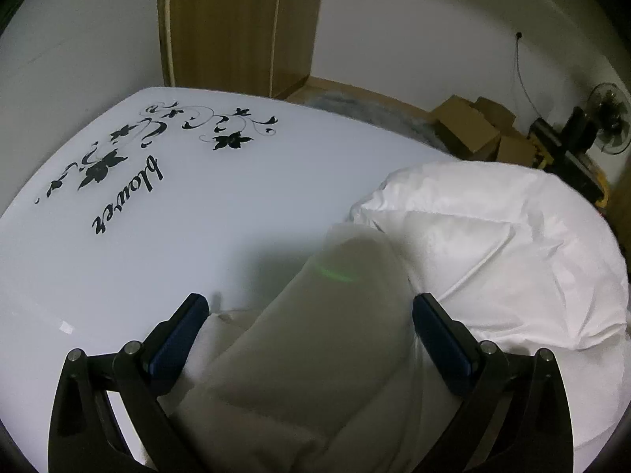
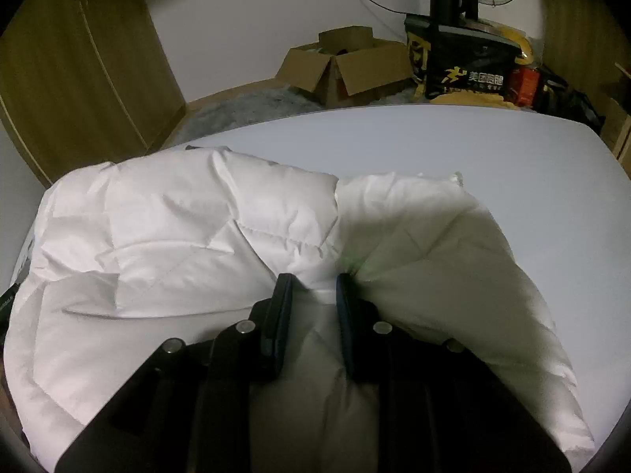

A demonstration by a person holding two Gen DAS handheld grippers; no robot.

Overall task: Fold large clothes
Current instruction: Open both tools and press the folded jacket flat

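The left gripper [image 1: 311,311] stood wide, its pads clear of the roll of white padding that ran up between them. The right gripper [image 2: 313,285] was set narrow, with a ridge of the same fabric between its pads — whether they pinched it could not be told.

The white down jacket [image 2: 177,236] lay heaped on the white table [image 2: 453,146], toward its near edge. It looked light, soft and puffy, with a slick shell, so a pinch would likely slide off unless taken on a stitched seam or hem.

The table's black flower print [image 1: 118,165] lay well apart. Beyond the far edge stood cardboard boxes [image 2: 347,63], a black bag [image 2: 465,63], a fan [image 1: 609,122] and a wooden wardrobe [image 1: 236,19] — none in the way.
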